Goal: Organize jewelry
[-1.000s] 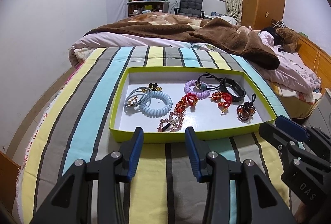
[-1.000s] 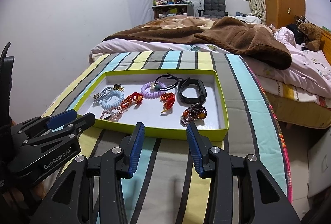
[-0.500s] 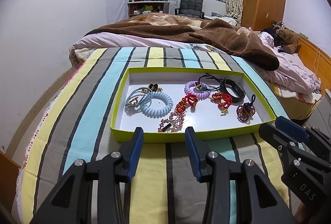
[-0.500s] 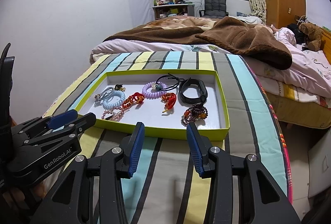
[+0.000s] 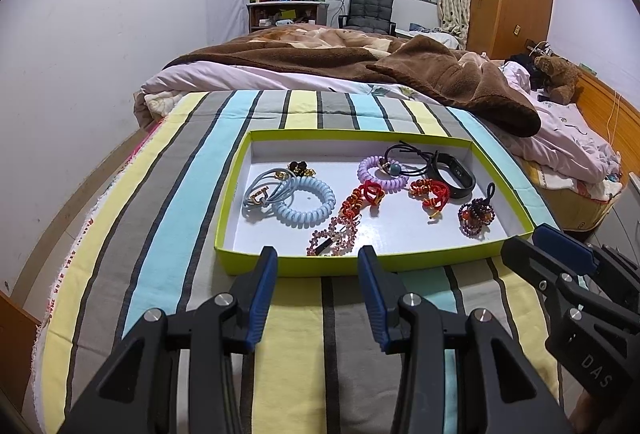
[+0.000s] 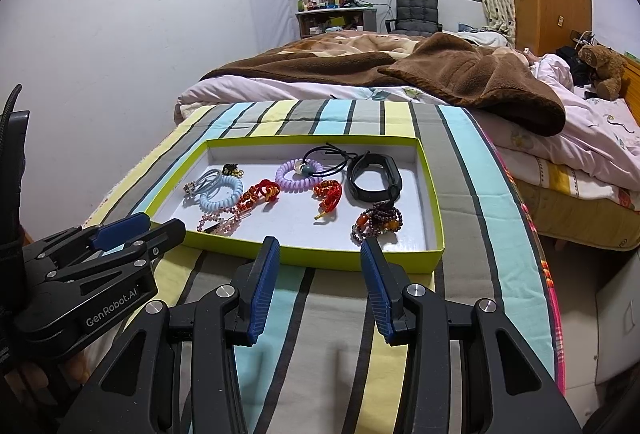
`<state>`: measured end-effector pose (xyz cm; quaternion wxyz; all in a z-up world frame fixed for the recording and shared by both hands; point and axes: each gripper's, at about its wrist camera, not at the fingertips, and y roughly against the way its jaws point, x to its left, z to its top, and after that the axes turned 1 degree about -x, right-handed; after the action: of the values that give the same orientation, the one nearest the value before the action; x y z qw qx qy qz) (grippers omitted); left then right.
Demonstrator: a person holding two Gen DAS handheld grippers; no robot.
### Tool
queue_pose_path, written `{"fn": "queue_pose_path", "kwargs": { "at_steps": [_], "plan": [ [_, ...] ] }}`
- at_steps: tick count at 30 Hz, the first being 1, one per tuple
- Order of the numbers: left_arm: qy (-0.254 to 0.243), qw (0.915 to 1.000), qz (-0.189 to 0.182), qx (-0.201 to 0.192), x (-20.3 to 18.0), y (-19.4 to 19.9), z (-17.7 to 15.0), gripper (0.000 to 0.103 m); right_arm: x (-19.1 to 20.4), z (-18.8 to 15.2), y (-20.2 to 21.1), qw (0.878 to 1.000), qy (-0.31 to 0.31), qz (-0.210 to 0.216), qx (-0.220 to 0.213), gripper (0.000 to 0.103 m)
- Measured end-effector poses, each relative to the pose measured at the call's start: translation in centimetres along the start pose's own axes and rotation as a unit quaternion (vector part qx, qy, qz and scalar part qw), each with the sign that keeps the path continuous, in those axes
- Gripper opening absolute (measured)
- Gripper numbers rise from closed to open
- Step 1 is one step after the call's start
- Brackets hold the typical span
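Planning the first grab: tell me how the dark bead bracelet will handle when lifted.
The dark bead bracelet lies in a loose heap, so it would probably droop and dangle. Its round, glossy beads may slip between flat pads. It looks light.

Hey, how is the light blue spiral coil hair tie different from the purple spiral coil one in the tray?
The light blue spiral coil hair tie looks larger and lies toward the left of the green-rimmed white tray; the purple spiral coil hair tie sits farther back, near the middle. The purple one has a teal bead on it; the blue one overlaps grey cord loops. Both lie flat.
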<state>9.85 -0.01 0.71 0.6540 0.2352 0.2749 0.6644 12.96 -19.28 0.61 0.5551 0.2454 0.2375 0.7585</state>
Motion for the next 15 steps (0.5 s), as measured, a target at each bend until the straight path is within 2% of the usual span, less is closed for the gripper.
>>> {"fn": "queue_pose_path", "kwargs": {
  "at_steps": [15],
  "plan": [
    [0.005, 1.0, -0.002, 0.003, -0.01, -0.15, -0.17, 0.043, 0.14, 0.07, 0.06, 1.0, -0.002, -0.001, 0.0, 0.043]
  ]
}}
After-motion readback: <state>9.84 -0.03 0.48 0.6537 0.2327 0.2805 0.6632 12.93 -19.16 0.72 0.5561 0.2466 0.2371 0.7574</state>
